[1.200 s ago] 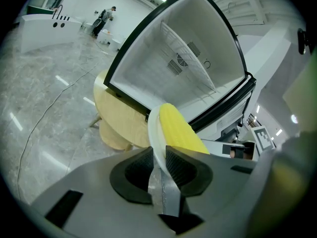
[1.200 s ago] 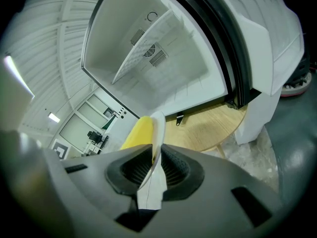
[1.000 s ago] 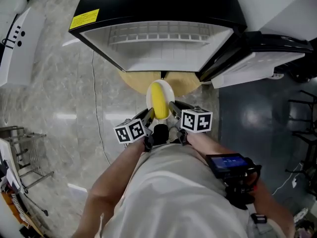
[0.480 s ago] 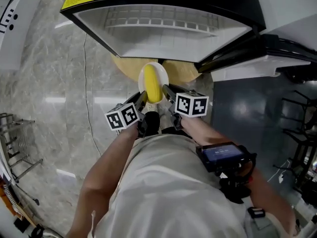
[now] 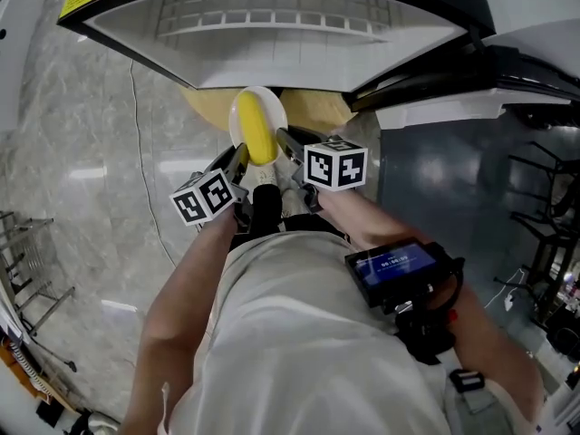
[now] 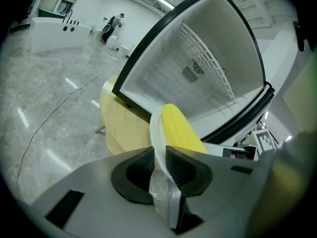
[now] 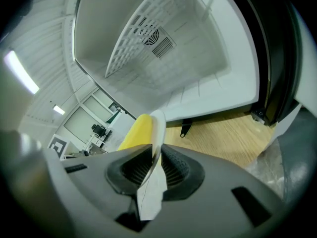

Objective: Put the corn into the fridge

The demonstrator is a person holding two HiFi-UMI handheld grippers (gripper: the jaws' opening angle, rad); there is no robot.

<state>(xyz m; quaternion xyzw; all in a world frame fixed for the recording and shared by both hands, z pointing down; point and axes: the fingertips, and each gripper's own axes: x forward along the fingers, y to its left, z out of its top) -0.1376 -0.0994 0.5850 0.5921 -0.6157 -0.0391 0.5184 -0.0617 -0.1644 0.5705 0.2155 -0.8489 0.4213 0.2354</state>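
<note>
A yellow corn cob (image 5: 256, 134) lies on a small white plate (image 5: 277, 109) held out in front of me. My left gripper (image 5: 237, 163) is shut on the plate's left rim and my right gripper (image 5: 286, 145) on its right rim. The left gripper view shows the corn (image 6: 181, 130) just past the jaws, which pinch the plate's edge (image 6: 155, 133). In the right gripper view the plate's rim (image 7: 158, 125) is clamped the same way, with the corn (image 7: 134, 132) behind it. The open fridge (image 5: 272, 25), white inside with a wire shelf (image 6: 208, 68), stands just ahead.
The fridge rests on a round wooden table (image 5: 204, 107), also seen under it as a wooden top (image 7: 218, 138). Its open door (image 5: 471, 98) swings out to the right. A cable (image 5: 145, 170) runs over the marble floor at left. A metal rack (image 5: 27, 270) stands far left.
Both grippers have carried the plate with the corn closer to the open fridge. The fridge now fills more of the head view's top.
</note>
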